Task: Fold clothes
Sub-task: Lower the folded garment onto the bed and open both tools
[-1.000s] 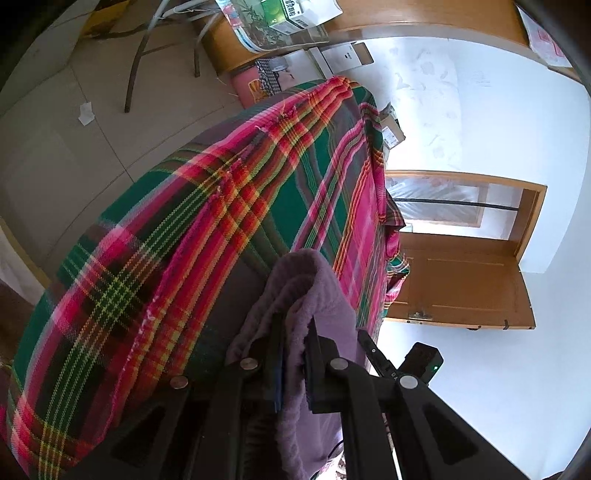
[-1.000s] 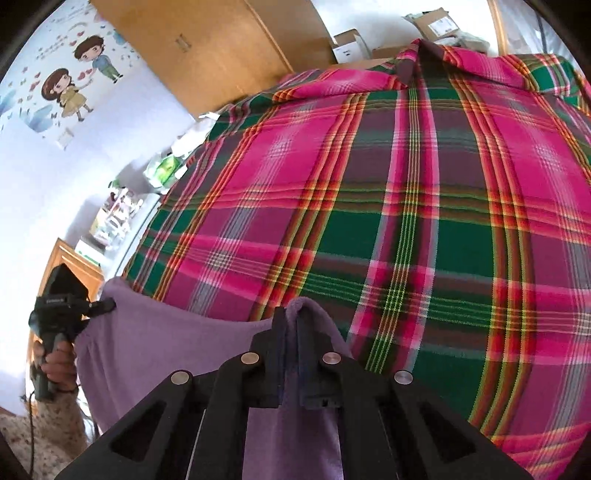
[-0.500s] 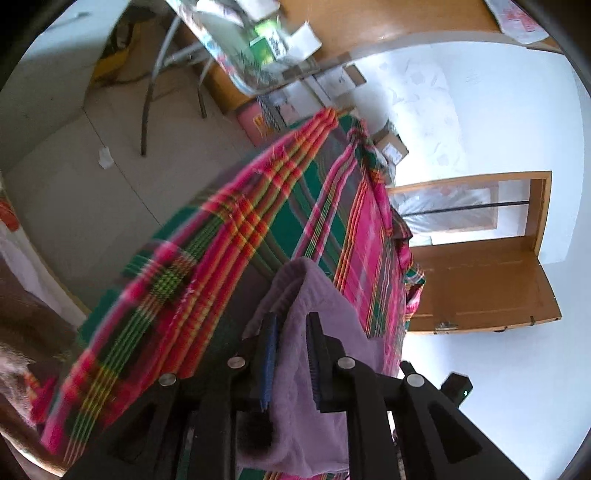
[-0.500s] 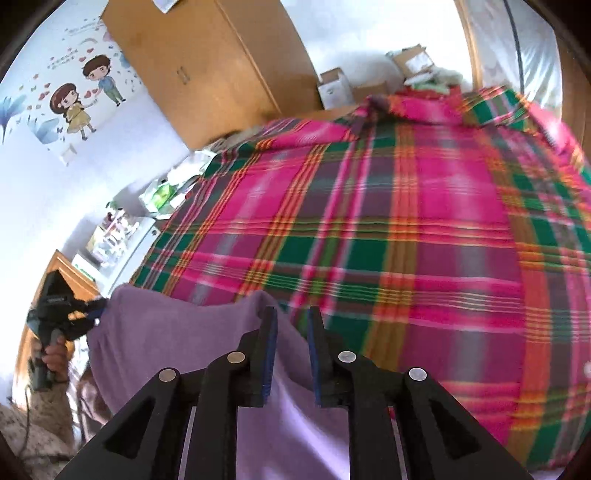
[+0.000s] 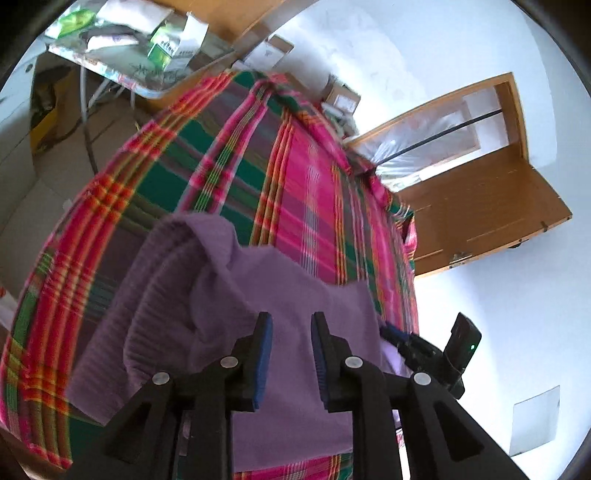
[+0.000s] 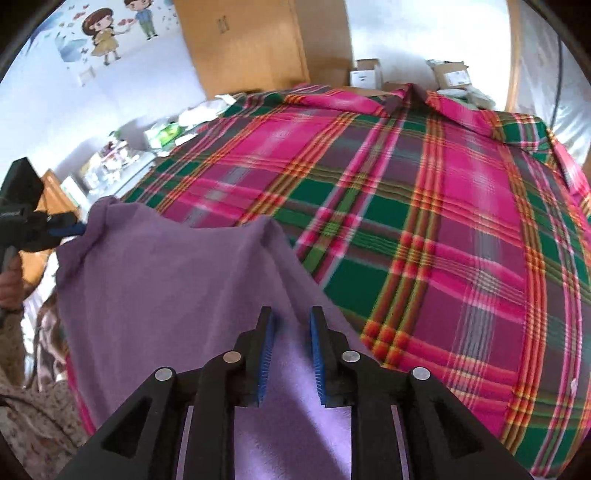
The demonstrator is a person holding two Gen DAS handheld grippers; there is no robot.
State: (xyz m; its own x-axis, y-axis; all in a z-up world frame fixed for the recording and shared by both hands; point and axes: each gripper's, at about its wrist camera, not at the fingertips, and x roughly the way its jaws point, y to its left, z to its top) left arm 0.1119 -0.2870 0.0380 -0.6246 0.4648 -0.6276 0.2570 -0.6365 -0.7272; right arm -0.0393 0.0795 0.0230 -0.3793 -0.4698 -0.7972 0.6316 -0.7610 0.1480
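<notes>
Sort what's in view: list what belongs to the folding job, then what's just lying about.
For the job:
purple garment
plaid bedspread it lies on
left gripper, open
right gripper, open

Lying about:
cardboard boxes
cluttered side table
wooden wardrobe
wall sticker

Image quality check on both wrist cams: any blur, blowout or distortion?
Left wrist: strong fisheye bowing, white wall near blown out, plaid blanket slightly smeared, purple garment fairly sharp. Right wrist: motion blur on the plaid blanket, window overexposed, fingers sharp.
</notes>
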